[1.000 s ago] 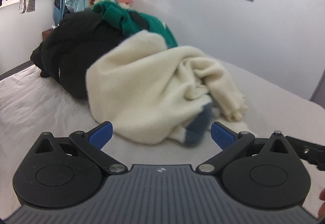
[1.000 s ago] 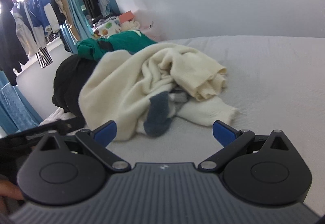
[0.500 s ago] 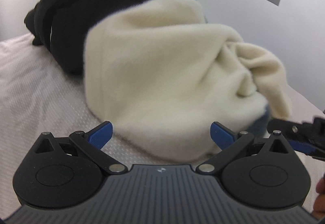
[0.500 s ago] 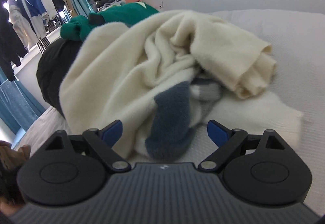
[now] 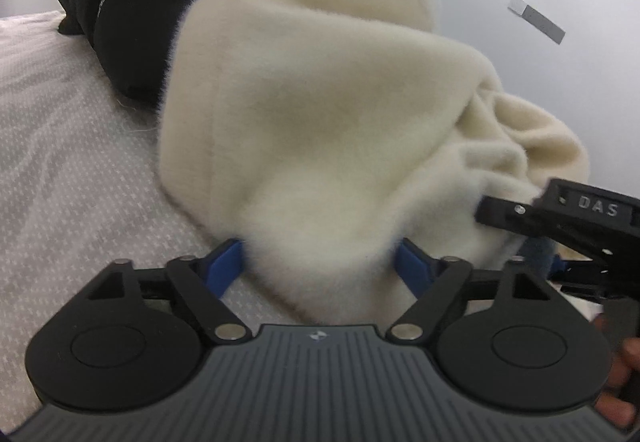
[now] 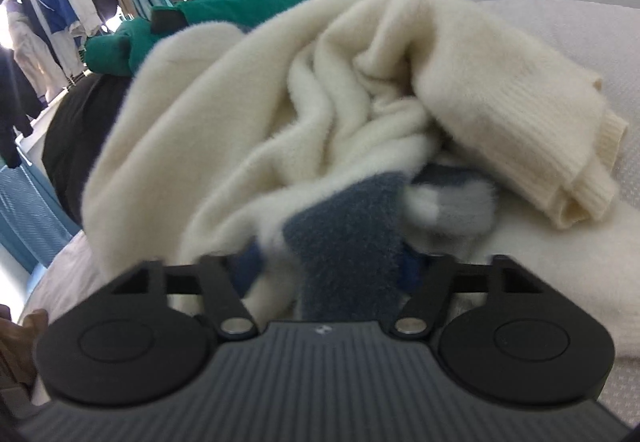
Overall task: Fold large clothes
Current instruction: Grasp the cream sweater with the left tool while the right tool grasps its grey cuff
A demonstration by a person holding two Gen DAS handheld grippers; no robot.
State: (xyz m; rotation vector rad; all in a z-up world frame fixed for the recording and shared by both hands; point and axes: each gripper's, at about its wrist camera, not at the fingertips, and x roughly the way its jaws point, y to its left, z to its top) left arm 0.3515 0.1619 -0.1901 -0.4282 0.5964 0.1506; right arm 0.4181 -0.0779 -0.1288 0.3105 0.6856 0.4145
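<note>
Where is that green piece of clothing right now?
In the right wrist view the green garment lies at upper left, at the back of the pile, on top of the black garment and behind the cream sweater.

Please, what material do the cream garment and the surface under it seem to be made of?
The crumpled cream garment looks like a soft, fuzzy knit, perhaps wool or fleece: fine hairs stand along its edges, and a ribbed cuff shows. Its blue-grey patch has the same brushed pile. The white bed cover seems a woven, matte textile with a small raised pattern; the fibre cannot be told.
</note>
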